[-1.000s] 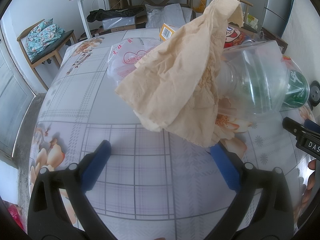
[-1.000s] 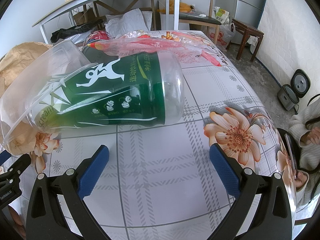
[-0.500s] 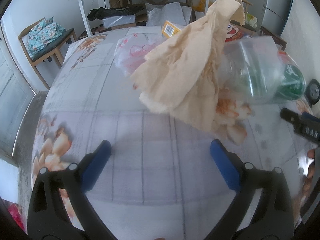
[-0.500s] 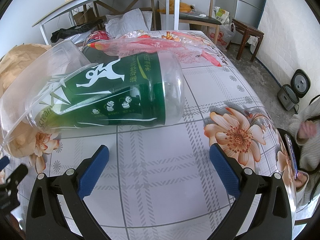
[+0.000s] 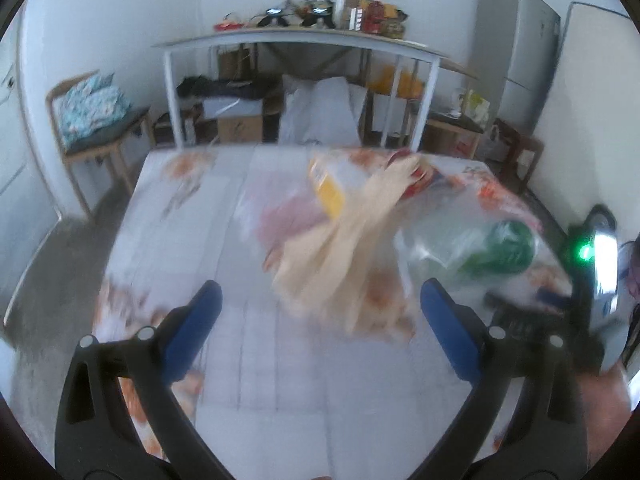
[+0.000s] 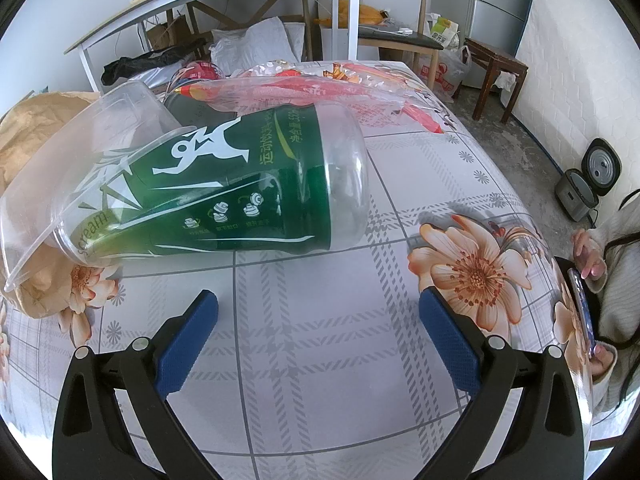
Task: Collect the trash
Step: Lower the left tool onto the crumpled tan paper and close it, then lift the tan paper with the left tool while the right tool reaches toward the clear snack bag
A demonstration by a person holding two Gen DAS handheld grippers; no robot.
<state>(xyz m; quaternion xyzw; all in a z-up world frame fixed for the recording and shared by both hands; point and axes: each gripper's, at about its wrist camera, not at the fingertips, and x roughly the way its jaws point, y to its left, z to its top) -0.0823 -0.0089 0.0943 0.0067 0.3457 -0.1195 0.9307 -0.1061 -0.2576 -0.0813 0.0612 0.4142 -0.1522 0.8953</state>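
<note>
Left gripper (image 5: 318, 312): jaws standing wide apart, gripping nothing; hovering above the table (image 5: 192, 216). View heavily blurred.

Right gripper (image 6: 318, 328): jaws likewise spread, holding nothing; sitting low over the tablecloth, pointing at the bottle.

Trash, all lying on the table:
- Paper (image 5: 340, 248): crumpled tan sheet, lying ahead of the left gripper and leaning toward the bottle; also showing at the left edge of the right view (image 6: 28, 136).
- Bottle (image 6: 248, 184): clear plastic with green label, lying on its side just ahead of the right gripper, a clear cup (image 6: 80, 152) overlapping its neck end.
- Wrappers (image 6: 320, 88): red-printed clear plastic, lying behind the bottle.
- Yellow box (image 5: 328, 188) and a pale bag (image 5: 276, 216): lying behind the paper, too blurred to detail.

Risks, as judged:
- Bottle is round and lying free; a push from one finger is likely sending it rolling, possibly off the edge.
- Cup is resting loosely on the bottle; lifting either is risking the other dropping.
- Paper is soft; a shallow pinch is likely tearing or slipping.
- Left view is smearing, so aiming now is risking a miss.
- A person's hand (image 6: 588, 256) holding a phone is close to the table's right edge; a wide swing is risking contact.
</note>
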